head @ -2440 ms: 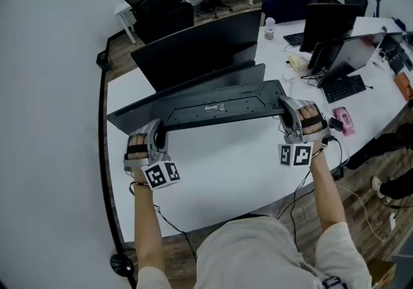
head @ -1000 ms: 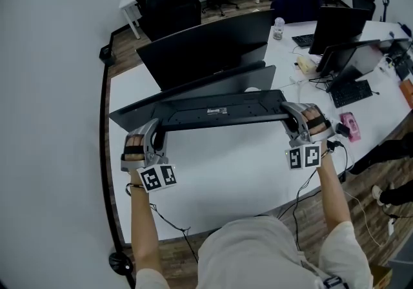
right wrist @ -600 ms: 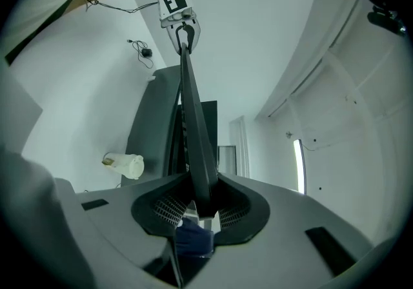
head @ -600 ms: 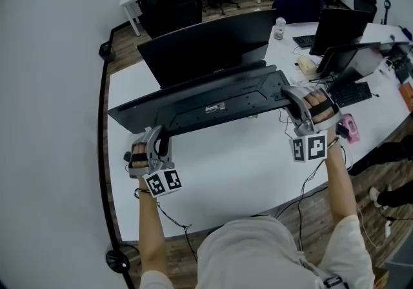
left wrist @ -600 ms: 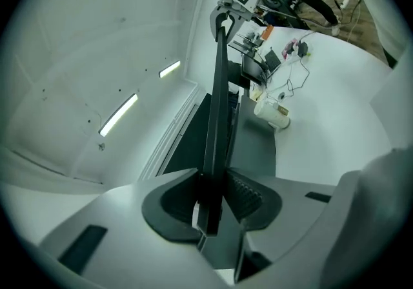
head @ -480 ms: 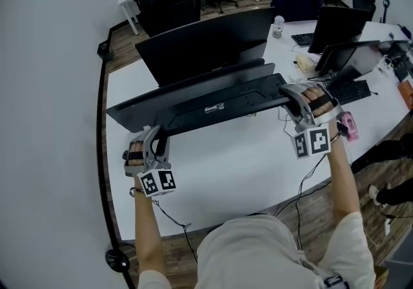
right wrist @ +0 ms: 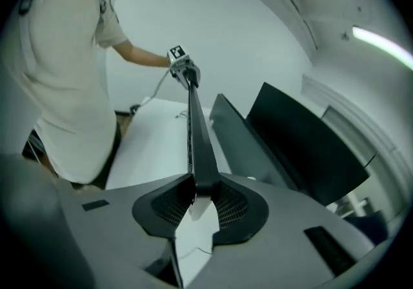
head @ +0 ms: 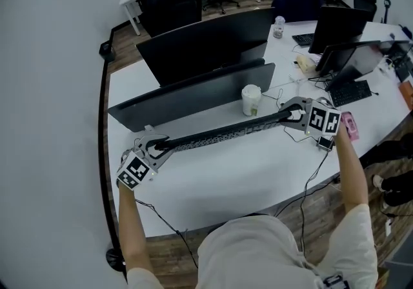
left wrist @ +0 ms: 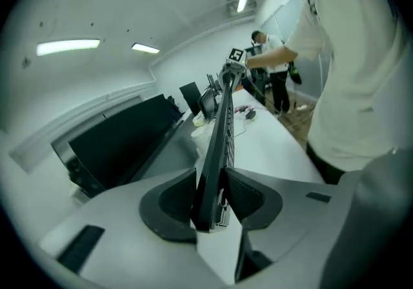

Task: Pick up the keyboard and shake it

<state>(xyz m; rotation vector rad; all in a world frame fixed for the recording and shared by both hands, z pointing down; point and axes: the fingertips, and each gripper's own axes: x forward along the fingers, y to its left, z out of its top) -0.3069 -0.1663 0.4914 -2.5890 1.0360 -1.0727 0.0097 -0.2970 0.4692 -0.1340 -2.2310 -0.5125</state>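
Well, in the head view the keyboard (head: 219, 134) is up off the counter (head: 245, 178). It is turned on its edge, so it looks like a thin dark bar. The left gripper (head: 153, 147) has one end and the right gripper (head: 292, 115) has the other. A cup (head: 250, 99) stands just behind it. So the picking up is done. I think the shaking is going on or about to start.

In the left gripper view, the fingers (left wrist: 248, 196) press on the keyboard's end from both sides, though they are opening a tiny bit. The keys face right.

In the right gripper view, the fingers squeeze the other end. The keyboard runs straight away to the far gripper, long, flat and black.
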